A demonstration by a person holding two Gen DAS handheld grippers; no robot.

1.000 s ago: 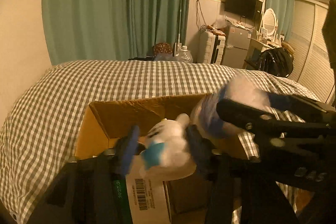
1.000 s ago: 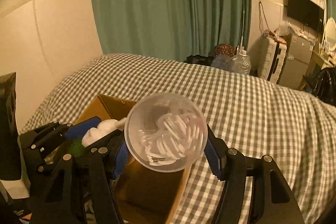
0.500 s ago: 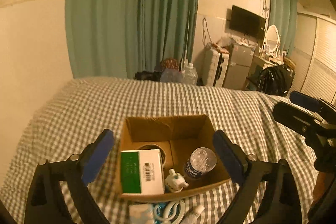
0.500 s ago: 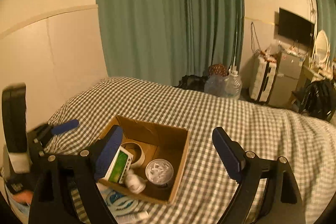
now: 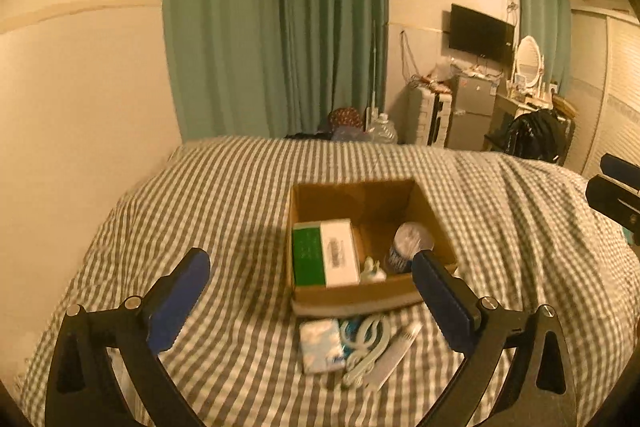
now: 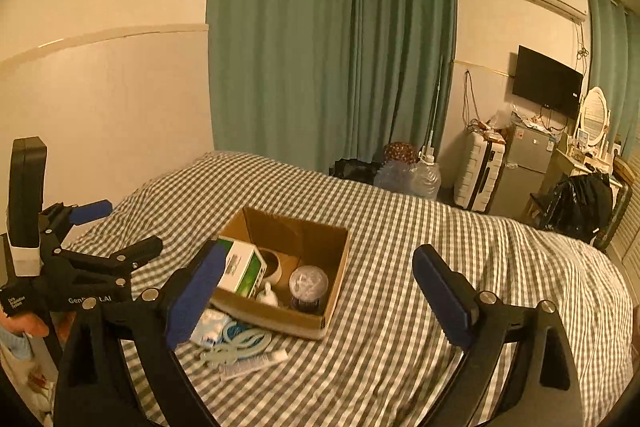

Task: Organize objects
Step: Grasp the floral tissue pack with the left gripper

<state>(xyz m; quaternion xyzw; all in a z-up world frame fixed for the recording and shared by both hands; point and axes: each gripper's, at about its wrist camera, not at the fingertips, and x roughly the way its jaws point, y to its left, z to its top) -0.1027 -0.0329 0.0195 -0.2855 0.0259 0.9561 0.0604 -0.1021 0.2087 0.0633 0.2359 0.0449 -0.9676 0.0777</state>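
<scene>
From the left wrist view, the left gripper (image 5: 310, 277) is spread wide and holds nothing. Past it, a cardboard box (image 5: 352, 293) sits on the checked bed (image 5: 200, 195). Inside are a green and white carton (image 5: 324, 259), a little white figure (image 5: 372, 269) and a clear round tub (image 5: 408, 245). A tissue pack (image 5: 320, 345) and a tube (image 5: 394, 355) lie on the bed just in front of the box.

From the right wrist view, the right gripper (image 6: 316, 279) is also wide open and empty, up above the box (image 6: 280, 319).

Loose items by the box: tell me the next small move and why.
Probably lower the open left gripper toward the tissue pack: it, a tube and a pale plastic piece still lie on the bed outside the box.
</scene>
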